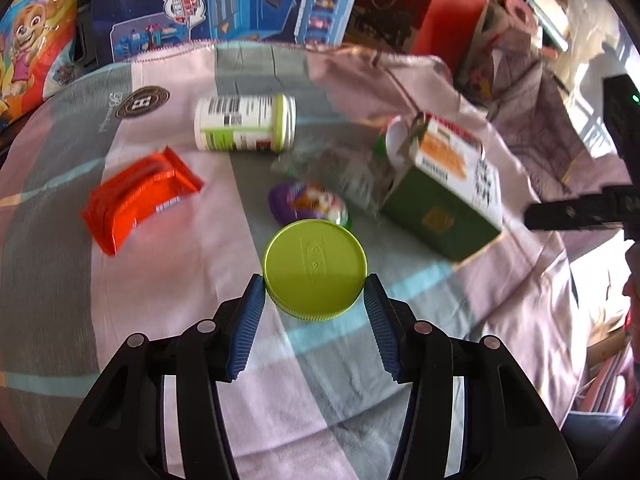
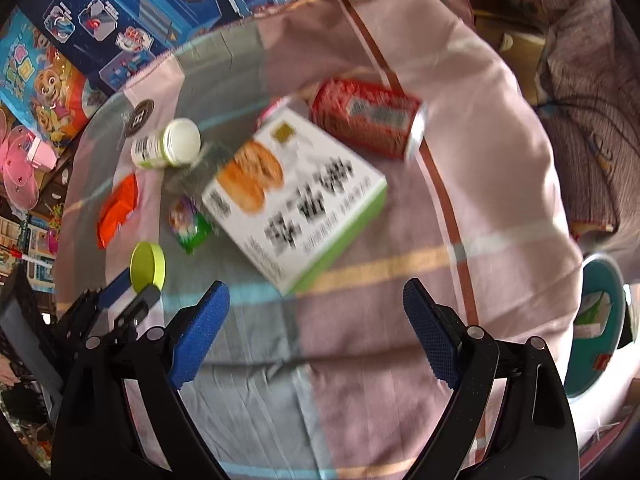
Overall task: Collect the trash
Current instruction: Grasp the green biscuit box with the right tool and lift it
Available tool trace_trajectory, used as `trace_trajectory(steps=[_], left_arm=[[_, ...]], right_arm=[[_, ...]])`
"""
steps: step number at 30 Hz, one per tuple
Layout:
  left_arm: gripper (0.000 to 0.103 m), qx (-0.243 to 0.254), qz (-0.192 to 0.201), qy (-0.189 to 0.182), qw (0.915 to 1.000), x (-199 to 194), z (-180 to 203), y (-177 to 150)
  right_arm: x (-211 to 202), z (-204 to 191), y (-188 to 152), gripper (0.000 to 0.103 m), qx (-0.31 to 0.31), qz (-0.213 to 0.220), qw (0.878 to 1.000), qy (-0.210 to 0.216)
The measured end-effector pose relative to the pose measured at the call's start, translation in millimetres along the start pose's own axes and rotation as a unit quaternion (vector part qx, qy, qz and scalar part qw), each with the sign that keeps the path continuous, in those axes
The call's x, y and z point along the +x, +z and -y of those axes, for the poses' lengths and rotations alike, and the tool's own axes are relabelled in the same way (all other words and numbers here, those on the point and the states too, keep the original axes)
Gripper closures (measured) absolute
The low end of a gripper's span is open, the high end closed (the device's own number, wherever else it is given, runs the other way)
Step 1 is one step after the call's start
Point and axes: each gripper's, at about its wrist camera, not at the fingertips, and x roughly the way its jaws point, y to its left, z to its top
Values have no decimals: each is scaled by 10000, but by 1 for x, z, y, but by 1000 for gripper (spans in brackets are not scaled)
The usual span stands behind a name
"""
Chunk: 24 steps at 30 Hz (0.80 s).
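Left wrist view: we log the left gripper (image 1: 315,292) with its blue pads (image 1: 249,332) closed on the rim of a green lid (image 1: 315,268), one pad at each side, the lid lifted above the cloth (image 1: 168,280). Just beyond the lid lies a purple wrapper (image 1: 308,202). Farther ahead and left of the jaws we list an orange packet (image 1: 138,200); straight ahead, a white bottle (image 1: 245,123) on its side; ahead and right, a green box (image 1: 444,188), open at its far end, with crumpled clear plastic (image 1: 344,172) between box and bottle. Right wrist view: we record the right gripper (image 2: 316,306) with jaws wide apart and nothing between them, over the cloth. Directly ahead of the jaws lies the box, white face up; beyond it, a red can (image 2: 366,118) on its side. Ahead and left sit the bottle, the packet and the wrapper. Far left of the jaws, the lid shows pinched in the left gripper. At the right edge we note a teal bin (image 2: 600,320).
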Motion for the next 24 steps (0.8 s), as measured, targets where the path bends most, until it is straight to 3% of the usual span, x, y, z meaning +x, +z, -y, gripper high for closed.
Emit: trace_trajectory(steps=[7, 13, 16, 24], left_arm=[[51, -202, 63, -147, 9997, 3, -12, 20], [51, -343, -22, -193, 9992, 9, -21, 20], [51, -338, -97, -214, 9992, 13, -20, 17], [51, -311, -135, -435, 9985, 13, 0, 12]], right_arm=[[21, -44, 53, 18, -391, 250, 9982, -373], [62, -69, 77, 18, -788, 123, 9905, -1121], [68, -69, 68, 18, -1016, 132, 9836, -1483], [42, -29, 21, 18, -836, 117, 9863, -1419]])
